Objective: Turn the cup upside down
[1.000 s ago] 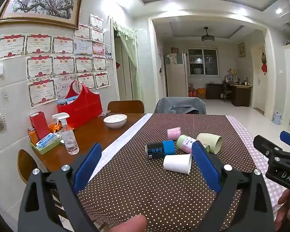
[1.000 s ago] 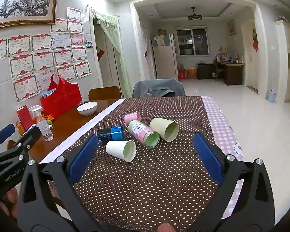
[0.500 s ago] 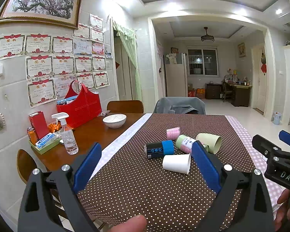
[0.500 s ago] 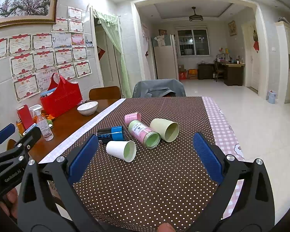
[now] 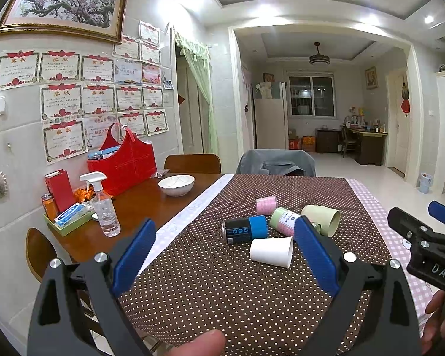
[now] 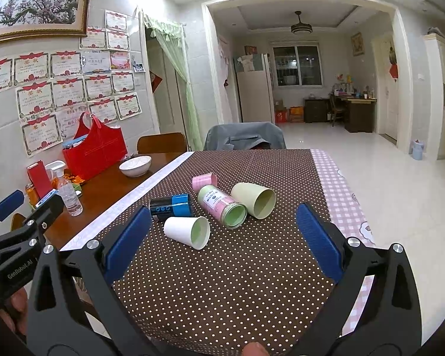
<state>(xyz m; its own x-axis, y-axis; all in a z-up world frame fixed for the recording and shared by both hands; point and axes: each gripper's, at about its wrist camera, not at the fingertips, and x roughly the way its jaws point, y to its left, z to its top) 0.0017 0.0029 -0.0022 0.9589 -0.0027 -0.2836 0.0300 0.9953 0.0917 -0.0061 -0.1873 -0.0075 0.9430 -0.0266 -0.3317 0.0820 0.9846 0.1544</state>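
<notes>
Several cups lie on their sides on the brown dotted tablecloth point(image 5: 222, 284): a white paper cup point(image 5: 271, 251) point(image 6: 187, 231) nearest me, a black and blue cup point(image 5: 245, 229) point(image 6: 171, 204), a green and pink labelled cup point(image 5: 284, 221) point(image 6: 222, 206), a pale green cup point(image 5: 322, 219) point(image 6: 254, 199) and a pink cup point(image 5: 266, 204) point(image 6: 204, 180). My left gripper point(image 5: 225, 255) is open and empty, short of the cups. My right gripper point(image 6: 224, 234) is open and empty, also short of them.
A white bowl point(image 5: 176, 184), a spray bottle point(image 5: 103, 207), a red bag point(image 5: 124, 163) and a tray of small items point(image 5: 68, 216) stand on the bare wooden table at the left. Chairs stand at the far end. A pink checked cloth edge point(image 6: 338, 190) runs along the right.
Both grippers have shifted very slightly; the cups have not moved.
</notes>
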